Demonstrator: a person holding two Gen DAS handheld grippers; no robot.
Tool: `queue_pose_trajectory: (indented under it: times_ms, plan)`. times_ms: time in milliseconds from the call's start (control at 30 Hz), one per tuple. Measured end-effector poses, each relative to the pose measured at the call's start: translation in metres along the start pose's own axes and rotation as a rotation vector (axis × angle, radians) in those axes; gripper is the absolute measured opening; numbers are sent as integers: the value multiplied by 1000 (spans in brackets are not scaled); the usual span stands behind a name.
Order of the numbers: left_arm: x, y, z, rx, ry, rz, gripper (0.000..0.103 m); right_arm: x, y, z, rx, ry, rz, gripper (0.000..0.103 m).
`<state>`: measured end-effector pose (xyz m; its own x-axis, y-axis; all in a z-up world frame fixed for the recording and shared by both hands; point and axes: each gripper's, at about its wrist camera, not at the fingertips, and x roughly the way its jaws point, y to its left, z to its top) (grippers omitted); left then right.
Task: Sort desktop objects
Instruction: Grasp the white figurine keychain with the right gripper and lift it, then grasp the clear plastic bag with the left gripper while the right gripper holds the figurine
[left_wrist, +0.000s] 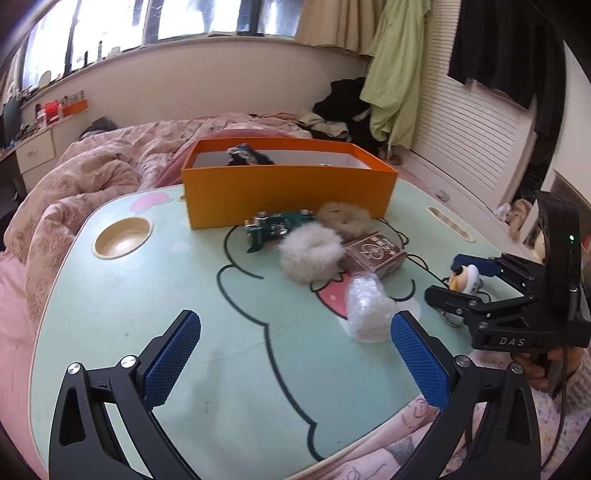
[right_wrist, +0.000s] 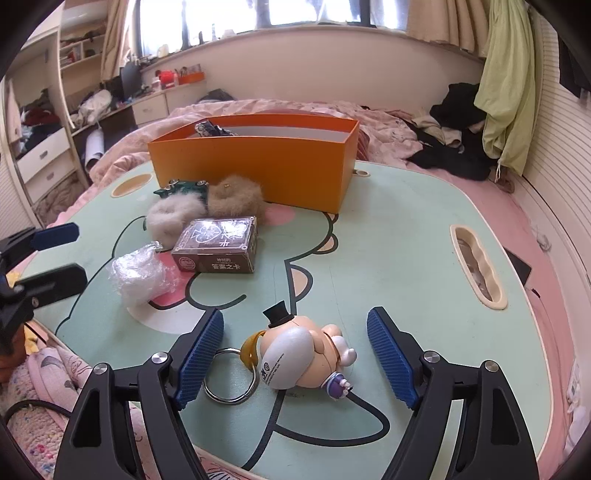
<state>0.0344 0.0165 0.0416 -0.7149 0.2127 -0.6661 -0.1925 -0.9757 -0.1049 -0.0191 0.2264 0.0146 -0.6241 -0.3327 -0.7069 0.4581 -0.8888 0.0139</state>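
Note:
An orange box stands at the back of the green lap table, with a dark item inside. In front lie a green toy car, a white fluffy scrunchie, a tan scrunchie, a brown card box and a bubble-wrap wad. My left gripper is open and empty above the table, its right finger next to the wad. My right gripper is open, its fingers either side of a duck keychain figure lying on the table.
A round cup recess sits at the table's back left and a slot handle on its right. The table rests on a bed with a pink quilt. Clothes hang at the right.

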Motion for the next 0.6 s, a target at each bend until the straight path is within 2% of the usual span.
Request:
queue_pose_trajectory:
  times_ms: [133, 200, 233, 267, 300, 333, 367, 400, 600]
  plan:
    - [16, -26, 14, 89, 39, -41, 102, 0, 0, -1, 3, -2, 1, 80]
    - [28, -31, 19, 103, 75, -50, 90, 0, 0, -1, 2, -2, 2, 81]
    - [34, -32, 20, 104, 98, -55, 72, 0, 0, -1, 2, -1, 2, 81]
    - [40, -32, 21, 104, 127, -72, 46, 0, 0, -1, 2, -2, 1, 80]
    - [45, -31, 19, 102, 153, -97, 32, -1, -1, -1, 2, -3, -2, 75]
    - [48, -31, 18, 100, 167, -113, 33, -2, 0, -1, 3, -6, -3, 68]
    - [46, -31, 17, 103, 154, -119, 33, -4, -1, -2, 3, -12, -4, 49]
    - [43, -32, 16, 110, 141, -125, 33, -6, 0, -2, 3, -15, -4, 41]
    - [21, -24, 17, 80, 67, -98, 33, -11, 4, 6, 1, 0, 31, 41]
